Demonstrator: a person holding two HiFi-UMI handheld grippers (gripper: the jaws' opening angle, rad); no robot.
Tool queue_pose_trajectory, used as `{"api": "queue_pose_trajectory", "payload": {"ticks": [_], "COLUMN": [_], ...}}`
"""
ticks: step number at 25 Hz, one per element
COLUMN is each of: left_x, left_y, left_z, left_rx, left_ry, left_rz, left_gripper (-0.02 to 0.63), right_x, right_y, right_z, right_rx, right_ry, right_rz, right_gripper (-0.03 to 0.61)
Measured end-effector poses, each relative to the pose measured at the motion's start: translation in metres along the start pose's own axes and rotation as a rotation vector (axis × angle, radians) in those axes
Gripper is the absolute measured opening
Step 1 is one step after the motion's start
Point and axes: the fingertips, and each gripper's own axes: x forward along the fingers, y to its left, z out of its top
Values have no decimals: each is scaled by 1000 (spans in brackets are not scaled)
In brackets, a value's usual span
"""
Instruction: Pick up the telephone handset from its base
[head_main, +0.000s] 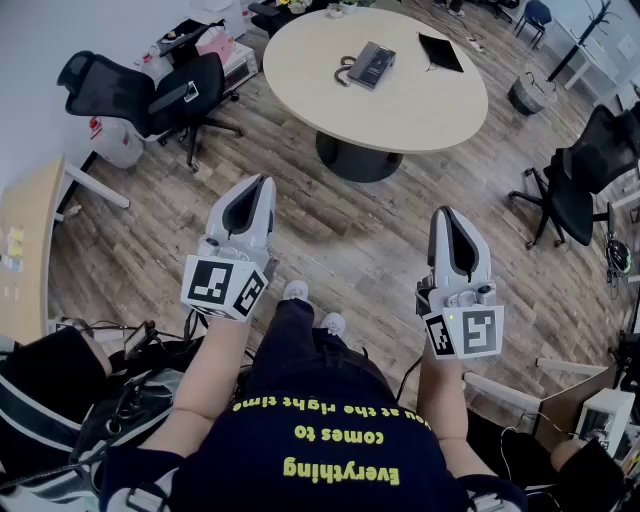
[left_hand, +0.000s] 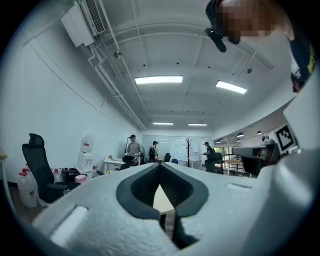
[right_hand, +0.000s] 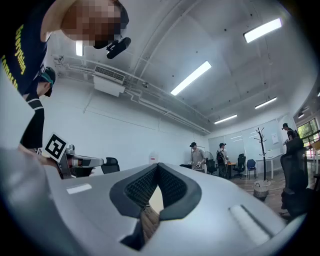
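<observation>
The dark grey telephone (head_main: 372, 65) lies flat and slightly slanted on the far part of the round pale table (head_main: 400, 110), its curled cord (head_main: 345, 73) looping beside its left end, with finer detail too small to tell.

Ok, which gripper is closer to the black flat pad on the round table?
Right. The right gripper sits almost straight below the black pad in the head view, short of the table; the left gripper is well off to its left.
</observation>
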Motion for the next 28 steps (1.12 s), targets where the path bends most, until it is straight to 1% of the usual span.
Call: {"api": "queue_pose_trajectory", "payload": {"ticks": [8, 14, 22, 28], "left_x": [5, 13, 25, 42], "left_y": [-8, -11, -9, 1], "left_z": [-1, -3, -7, -10], "left_rx": [14, 11, 17, 34], "left_ry": [4, 0, 9, 25], "left_rz": [-3, -2, 18, 30], "left_gripper": [3, 2, 3, 3], "right_x": [-3, -3, 6, 27], "right_y": [-7, -17, -26, -29], "right_z": [-1, 1, -3, -11], "right_rx": [5, 28, 31, 50], "right_ry": [-1, -24, -11, 10], "right_rz": [-6, -9, 5, 26], "right_gripper": [11, 12, 13, 49]}}
